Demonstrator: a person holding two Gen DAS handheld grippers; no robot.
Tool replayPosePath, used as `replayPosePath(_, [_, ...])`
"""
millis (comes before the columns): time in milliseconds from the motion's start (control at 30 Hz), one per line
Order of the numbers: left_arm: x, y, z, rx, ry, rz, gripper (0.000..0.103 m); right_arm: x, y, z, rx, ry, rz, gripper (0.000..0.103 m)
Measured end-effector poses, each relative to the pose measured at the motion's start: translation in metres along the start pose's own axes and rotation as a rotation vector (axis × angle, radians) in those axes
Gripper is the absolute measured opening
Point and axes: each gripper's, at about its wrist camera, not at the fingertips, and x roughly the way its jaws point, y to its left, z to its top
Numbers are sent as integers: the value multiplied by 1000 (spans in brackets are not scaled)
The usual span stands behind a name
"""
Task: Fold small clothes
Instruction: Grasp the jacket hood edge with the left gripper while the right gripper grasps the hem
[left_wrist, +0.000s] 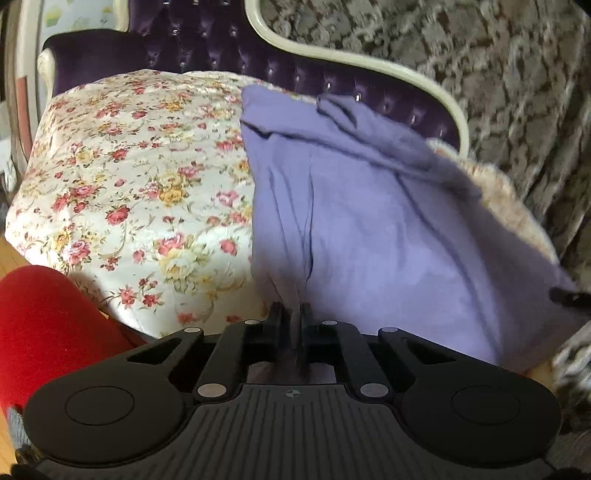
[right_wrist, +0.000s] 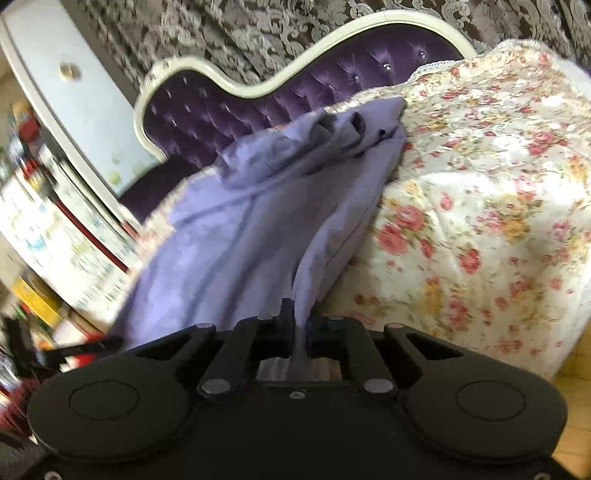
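Left wrist view: red sleeve (left_wrist: 55, 325) at lower left, floral cover (left_wrist: 140, 177) across the left and middle, lilac garment (left_wrist: 369, 229) filling the right half.
Left gripper (left_wrist: 294, 317): at bottom centre, jaws closed, pinching the near edge of the garment; a tuck of lilac cloth rises straight up from between the fingers.
Garment, seen from my left: it runs from my fingers up and to the right, long axis slanting toward the purple headboard (left_wrist: 332, 85) at upper middle, its far end bunched there.
Other gripper seen from here: a dark tip at the right edge, touching the garment's lower right corner; I judge it to be my right one.
Right wrist view: cluttered shelves at far left, garment (right_wrist: 236, 236) from bottom centre up toward the middle, cover (right_wrist: 480, 206) across the right.
Right gripper (right_wrist: 301, 321): at bottom centre, jaws closed, clamped on a fold of the near edge; cloth shows between the fingers.
Garment, seen from my right: long axis climbs from my fingers to a crumpled end at upper middle, below the headboard (right_wrist: 258, 99).
Relation that counts: both hands hold the same near edge, apart along it, and the rest of the cloth lies ahead of both, away from me. Neither hand is clearly nearer the far end.
Next move, my judgement: carry the near edge forward along that long axis, over the bunched far end.
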Motion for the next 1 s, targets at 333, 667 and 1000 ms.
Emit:
replayPosePath(333, [-28,7,61,-153,-148,-191,4,5,3,51,142,-112,182,12])
replayPosePath(667, [6,7,144,-174,-268,-300,5,36,-6,123,201,-243,269,12])
replayPosePath(1000, [103,32,244,-317,-307,-259,5,124,-63,218,352,-306,170,12])
